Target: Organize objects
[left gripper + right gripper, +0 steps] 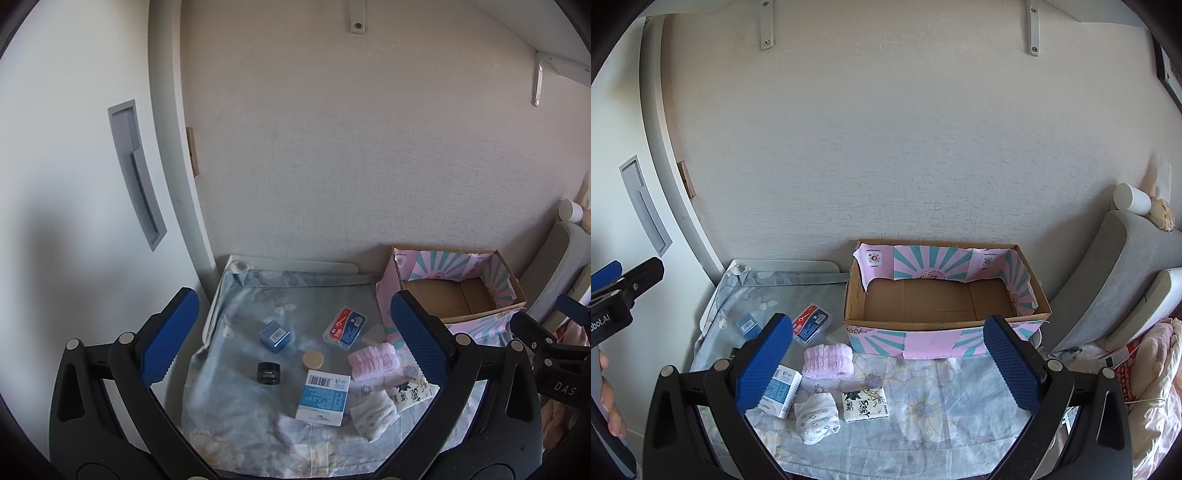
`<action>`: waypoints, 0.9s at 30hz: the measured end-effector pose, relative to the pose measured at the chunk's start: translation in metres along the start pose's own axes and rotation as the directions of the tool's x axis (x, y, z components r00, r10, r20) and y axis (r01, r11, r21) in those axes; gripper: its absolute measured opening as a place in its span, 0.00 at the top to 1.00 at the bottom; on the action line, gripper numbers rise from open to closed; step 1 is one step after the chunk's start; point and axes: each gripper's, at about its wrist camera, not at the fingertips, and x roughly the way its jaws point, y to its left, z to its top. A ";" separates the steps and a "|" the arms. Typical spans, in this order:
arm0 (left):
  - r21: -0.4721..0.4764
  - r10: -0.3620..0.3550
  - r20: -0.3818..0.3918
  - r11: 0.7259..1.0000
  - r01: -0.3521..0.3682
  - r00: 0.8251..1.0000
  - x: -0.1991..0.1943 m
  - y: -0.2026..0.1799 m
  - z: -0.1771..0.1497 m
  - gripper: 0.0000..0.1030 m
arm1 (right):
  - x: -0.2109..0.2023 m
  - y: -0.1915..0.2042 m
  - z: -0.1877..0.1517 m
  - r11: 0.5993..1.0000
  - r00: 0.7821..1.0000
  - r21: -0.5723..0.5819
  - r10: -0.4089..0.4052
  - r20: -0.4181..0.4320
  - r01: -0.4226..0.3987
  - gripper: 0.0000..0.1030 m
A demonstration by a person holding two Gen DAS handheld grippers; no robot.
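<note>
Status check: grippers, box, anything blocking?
Left gripper open, empty. Right gripper open, empty. Cardboard box empty; items loose on cloth. Nothing blocking.

the right gripper hangs with fingers spread wide; the cardboard box lies beyond them, the pink cloth roll between them.

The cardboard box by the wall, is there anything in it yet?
Empty: the cardboard box stands open-topped, and the right wrist view shows only its bare brown floor inside.
</note>
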 end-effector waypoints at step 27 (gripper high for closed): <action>0.016 -0.043 -0.024 0.999 0.043 0.999 -0.001 0.001 -0.001 0.00 | -0.012 0.001 -0.002 0.990 0.993 0.077 -0.118 -0.012 0.119 0.00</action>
